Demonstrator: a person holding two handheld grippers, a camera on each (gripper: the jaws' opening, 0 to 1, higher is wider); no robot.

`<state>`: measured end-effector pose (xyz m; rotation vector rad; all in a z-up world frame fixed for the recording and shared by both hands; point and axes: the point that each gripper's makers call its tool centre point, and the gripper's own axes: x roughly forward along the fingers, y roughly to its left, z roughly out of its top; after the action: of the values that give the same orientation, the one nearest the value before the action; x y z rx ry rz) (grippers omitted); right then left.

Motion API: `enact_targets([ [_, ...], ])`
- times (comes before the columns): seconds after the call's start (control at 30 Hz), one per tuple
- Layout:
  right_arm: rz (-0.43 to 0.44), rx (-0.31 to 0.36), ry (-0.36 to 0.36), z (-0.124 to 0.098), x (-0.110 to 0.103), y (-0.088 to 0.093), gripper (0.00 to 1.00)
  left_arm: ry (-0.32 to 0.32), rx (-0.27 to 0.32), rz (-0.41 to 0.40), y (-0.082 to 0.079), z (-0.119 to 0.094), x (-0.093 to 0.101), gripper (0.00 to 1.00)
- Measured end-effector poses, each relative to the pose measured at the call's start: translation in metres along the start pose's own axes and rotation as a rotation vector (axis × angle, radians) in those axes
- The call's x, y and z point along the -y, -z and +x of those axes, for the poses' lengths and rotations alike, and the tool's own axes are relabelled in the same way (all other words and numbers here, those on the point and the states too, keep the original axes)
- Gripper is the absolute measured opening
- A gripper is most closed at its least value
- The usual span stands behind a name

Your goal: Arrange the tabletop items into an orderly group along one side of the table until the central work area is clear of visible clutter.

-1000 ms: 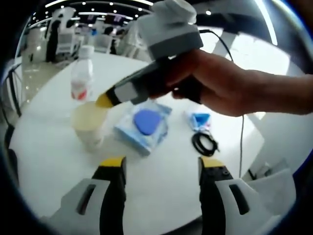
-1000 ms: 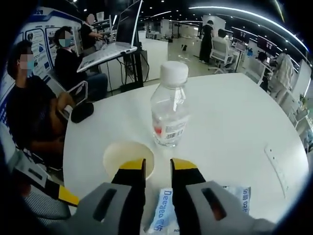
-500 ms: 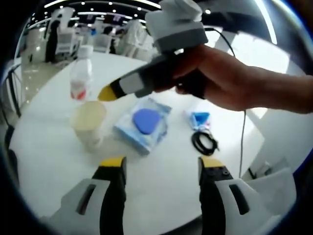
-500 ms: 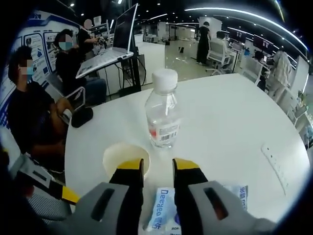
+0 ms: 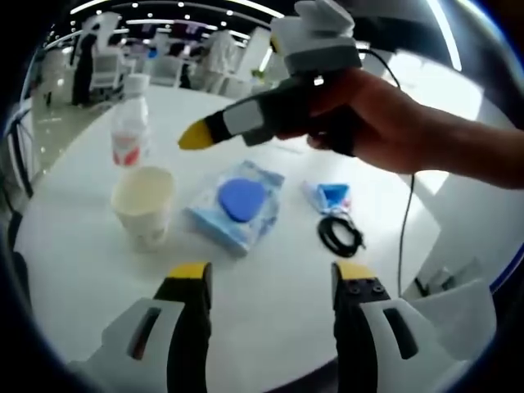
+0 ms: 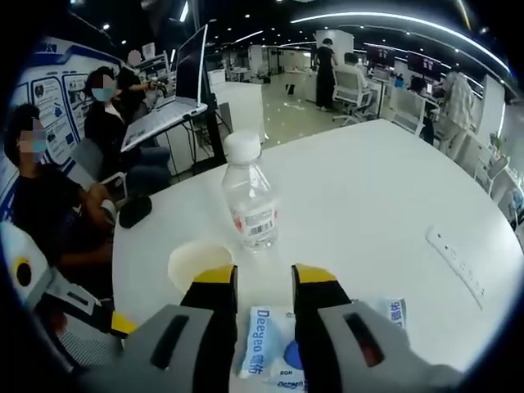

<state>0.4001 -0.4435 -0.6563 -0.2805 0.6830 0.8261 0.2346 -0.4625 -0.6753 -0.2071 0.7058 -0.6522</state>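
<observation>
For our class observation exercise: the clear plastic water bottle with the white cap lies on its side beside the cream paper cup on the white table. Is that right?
Not quite. The clear plastic water bottle with the white cap stands upright beside the cream paper cup on the white table, as the right gripper view shows.

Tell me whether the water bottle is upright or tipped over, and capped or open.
Upright and capped. The water bottle stands on its base on the table, white cap on top, beside the paper cup.

white desk point(image 5: 270, 303), cream paper cup point(image 5: 143, 196), clear bottle point(image 6: 250, 203) with white cap and red label, blue-and-white packet point(image 5: 237, 205), black cable coil point(image 5: 340, 236), yellow-tipped tongs point(image 5: 270, 274)
</observation>
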Motion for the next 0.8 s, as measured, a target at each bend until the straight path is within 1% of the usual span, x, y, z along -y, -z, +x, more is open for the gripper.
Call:
enact_targets([
  [0.1,0.005,0.006,0.002,-0.002,0.003,0.000,0.25,-0.001,0.002,-0.004,0.000,0.000,-0.001,0.56],
  [0.17,0.012,0.015,0.010,-0.009,0.007,0.001,0.25,-0.002,0.002,-0.005,0.000,-0.001,0.000,0.56],
  [0.3,0.039,0.029,0.021,-0.017,0.014,0.001,0.25,-0.002,-0.002,-0.006,0.001,-0.001,0.000,0.56],
  [0.4,0.044,0.036,0.032,-0.026,0.020,0.006,0.25,0.000,-0.003,-0.006,0.001,-0.001,0.000,0.56],
  [0.5,0.059,0.034,0.047,-0.039,0.026,0.016,0.25,-0.001,-0.005,-0.007,0.001,-0.001,0.000,0.56],
  [0.6,0.074,0.030,0.060,-0.044,0.034,0.021,0.26,-0.001,-0.004,-0.008,0.001,-0.001,0.000,0.56],
  [0.67,0.100,0.026,0.069,-0.048,0.042,0.028,0.28,-0.001,-0.006,-0.009,0.001,-0.001,0.000,0.56],
  [0.8,0.118,0.018,0.090,-0.057,0.053,0.041,0.28,0.003,-0.009,-0.009,0.002,0.000,0.001,0.56],
])
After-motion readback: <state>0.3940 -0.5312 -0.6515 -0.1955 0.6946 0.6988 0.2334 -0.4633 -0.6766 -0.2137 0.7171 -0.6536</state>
